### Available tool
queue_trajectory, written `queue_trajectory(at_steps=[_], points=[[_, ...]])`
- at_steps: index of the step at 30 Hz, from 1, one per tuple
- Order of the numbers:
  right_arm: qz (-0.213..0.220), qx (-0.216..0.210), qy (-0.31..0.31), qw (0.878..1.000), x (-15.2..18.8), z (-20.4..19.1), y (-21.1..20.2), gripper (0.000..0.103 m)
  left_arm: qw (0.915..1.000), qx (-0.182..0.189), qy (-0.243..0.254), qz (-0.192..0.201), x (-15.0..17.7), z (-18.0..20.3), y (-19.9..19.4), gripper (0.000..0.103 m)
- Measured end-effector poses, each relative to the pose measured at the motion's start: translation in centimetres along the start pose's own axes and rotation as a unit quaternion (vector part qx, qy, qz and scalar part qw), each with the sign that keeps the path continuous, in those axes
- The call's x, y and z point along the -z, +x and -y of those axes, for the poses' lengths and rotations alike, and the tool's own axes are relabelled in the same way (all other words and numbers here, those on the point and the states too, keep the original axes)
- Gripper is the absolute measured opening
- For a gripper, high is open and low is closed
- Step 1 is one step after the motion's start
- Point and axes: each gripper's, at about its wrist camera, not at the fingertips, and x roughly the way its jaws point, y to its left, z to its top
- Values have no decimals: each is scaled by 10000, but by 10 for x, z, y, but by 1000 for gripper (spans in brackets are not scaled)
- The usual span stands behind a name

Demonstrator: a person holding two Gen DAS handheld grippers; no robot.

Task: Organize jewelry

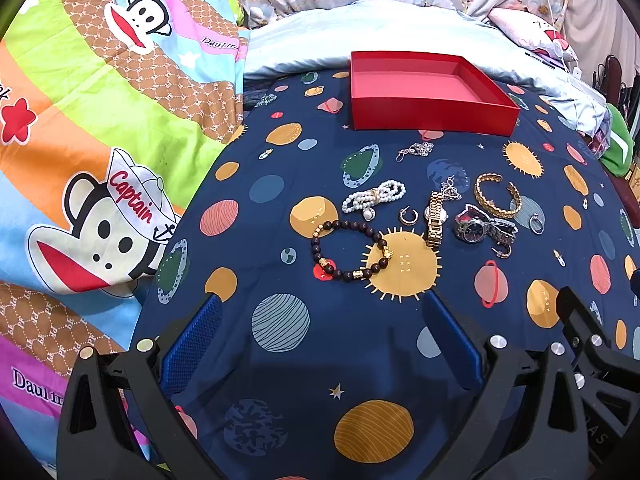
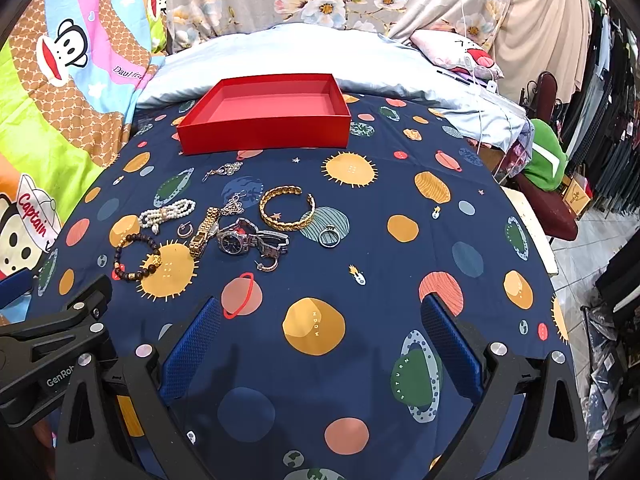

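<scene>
An empty red box (image 1: 424, 112) (image 2: 264, 132) sits at the far side of a navy planet-print cloth. Jewelry lies in front of it: dark bead bracelet (image 1: 320, 256) (image 2: 120, 256), pearl bracelet (image 1: 374, 196) (image 2: 168, 212), gold watch (image 1: 434, 220) (image 2: 204, 232), silver watch (image 1: 474, 230) (image 2: 236, 242), gold cuff (image 1: 498, 196) (image 2: 286, 210), silver ring (image 1: 536, 224) (image 2: 329, 236), silver chain (image 1: 416, 150) (image 2: 224, 170). My left gripper (image 1: 320, 344) is open, near the bead bracelet. My right gripper (image 2: 320, 348) is open, right of the jewelry, over bare cloth.
A colourful monkey-print quilt (image 1: 100, 140) lies left. A pale blue pillow (image 2: 280, 52) lies behind the box. A chair with green cloth (image 2: 544, 168) and hanging clothes (image 2: 608, 100) stand beyond the right edge. Small hoop earrings (image 1: 409, 216) (image 2: 268, 266) lie among the jewelry.
</scene>
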Motion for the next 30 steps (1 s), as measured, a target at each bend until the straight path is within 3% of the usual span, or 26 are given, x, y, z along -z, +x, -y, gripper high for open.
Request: queue_trajectory(at_steps=[30], points=[[-47, -6, 8, 10000, 2, 1, 6, 98, 10000, -10, -2, -38, 1, 0, 3, 97]])
